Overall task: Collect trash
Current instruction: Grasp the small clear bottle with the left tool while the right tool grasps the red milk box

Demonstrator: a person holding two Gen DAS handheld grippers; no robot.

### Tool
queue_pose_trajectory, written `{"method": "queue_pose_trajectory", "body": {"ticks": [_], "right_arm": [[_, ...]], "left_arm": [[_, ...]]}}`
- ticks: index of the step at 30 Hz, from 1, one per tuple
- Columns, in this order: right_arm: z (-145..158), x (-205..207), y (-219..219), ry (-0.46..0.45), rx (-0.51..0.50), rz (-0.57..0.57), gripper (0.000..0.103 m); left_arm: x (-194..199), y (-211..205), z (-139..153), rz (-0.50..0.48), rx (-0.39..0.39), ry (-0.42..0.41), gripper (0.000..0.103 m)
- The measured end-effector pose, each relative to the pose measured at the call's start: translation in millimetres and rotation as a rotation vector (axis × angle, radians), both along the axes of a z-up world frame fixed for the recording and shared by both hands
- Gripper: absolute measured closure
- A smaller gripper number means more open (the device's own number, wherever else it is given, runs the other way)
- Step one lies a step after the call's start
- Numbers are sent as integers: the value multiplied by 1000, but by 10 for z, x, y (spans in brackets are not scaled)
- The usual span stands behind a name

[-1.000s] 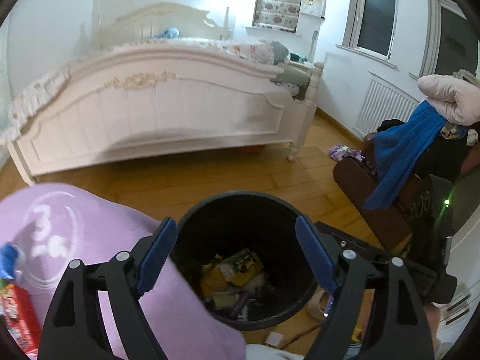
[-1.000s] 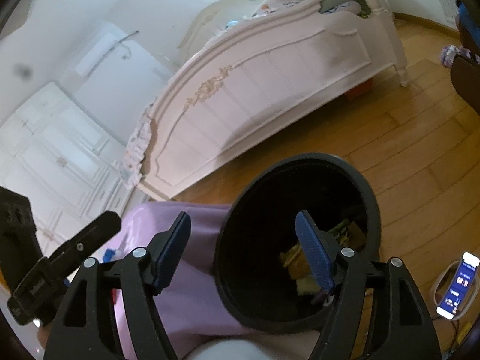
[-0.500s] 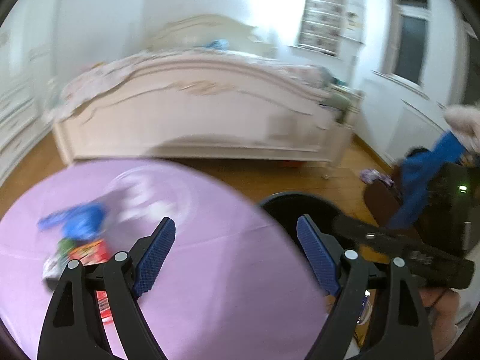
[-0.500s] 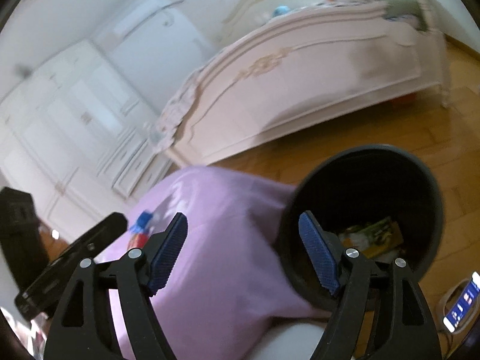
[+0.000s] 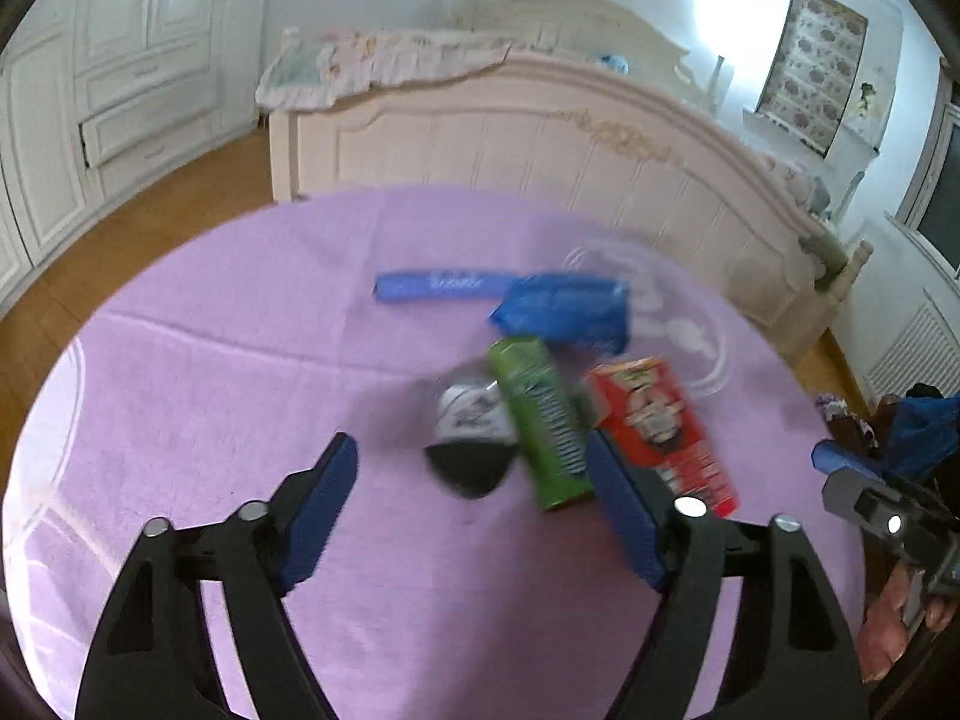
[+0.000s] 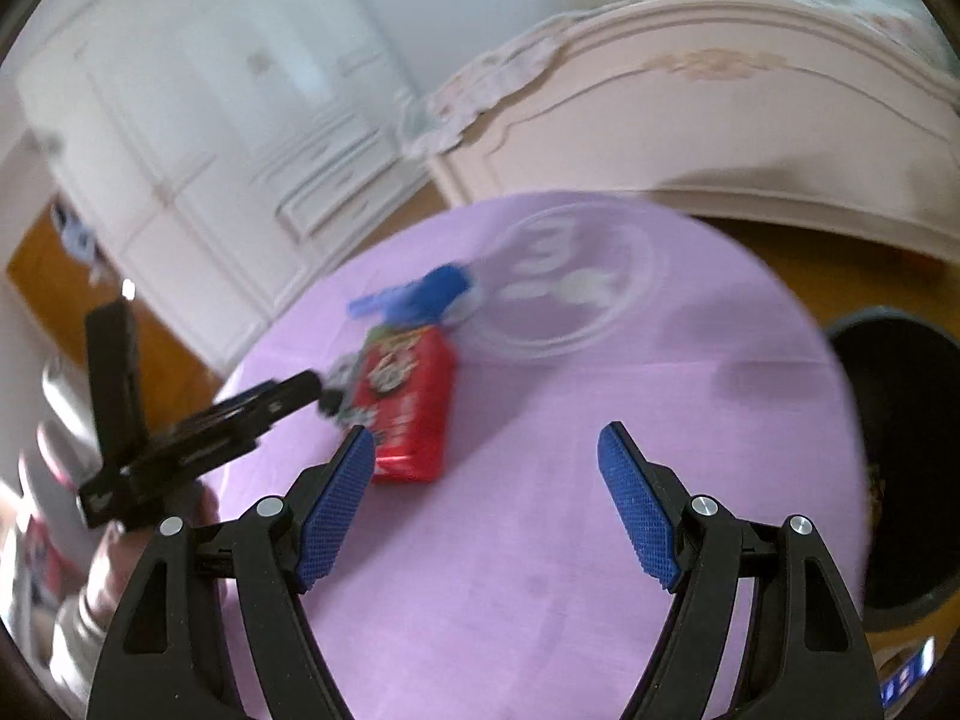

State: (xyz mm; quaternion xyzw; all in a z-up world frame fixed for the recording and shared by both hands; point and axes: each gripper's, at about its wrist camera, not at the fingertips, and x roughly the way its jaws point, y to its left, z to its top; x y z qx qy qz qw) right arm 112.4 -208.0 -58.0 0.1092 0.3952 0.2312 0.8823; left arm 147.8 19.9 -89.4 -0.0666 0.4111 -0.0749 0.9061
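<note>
Both the left gripper and right gripper had their fingers spread wide, holding nothing. Trash sat mid-counter: red box, green packet, blue wrapper. The black bin stood just right of the counter.

Soft, cool daylight fills both views, with a blown-out glare patch on the far wall at upper right of the left wrist view. Motion blur smears the wrappers and wardrobe. Only the claws' blue pads are sharp. Fisheye bending curves the edges into dark corners.
</note>
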Motion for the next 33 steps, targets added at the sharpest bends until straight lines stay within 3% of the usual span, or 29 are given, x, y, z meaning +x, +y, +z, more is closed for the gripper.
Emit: {"method": "queue_pose_trajectory", "body": {"ticks": [2,10,13,15,18,27,33], "right_arm": [[-35,34,237,4,-56,39,27],[-163,142,744,-12,-222,105,27],[-213,204,808,-10,-273,100,43],[-251,261,803,-4,-281,96,47],[-254,294,749,-2,-263,84,48],[-99,225,212,25,-6,23,50],[60,71,-232,3,114,-42,50]], "left_arm": [[28,17,-54,-10,7,18,36],[132,8,-95,-46,35,24,39],[185,-18,-105,-48,78,28,45],[204,-17,-103,-47,95,28,49],[211,27,-99,-29,99,26,63],[60,143,-2,-17,4,-23,64],[-196,-168,336,-97,-43,-101,64]]}}
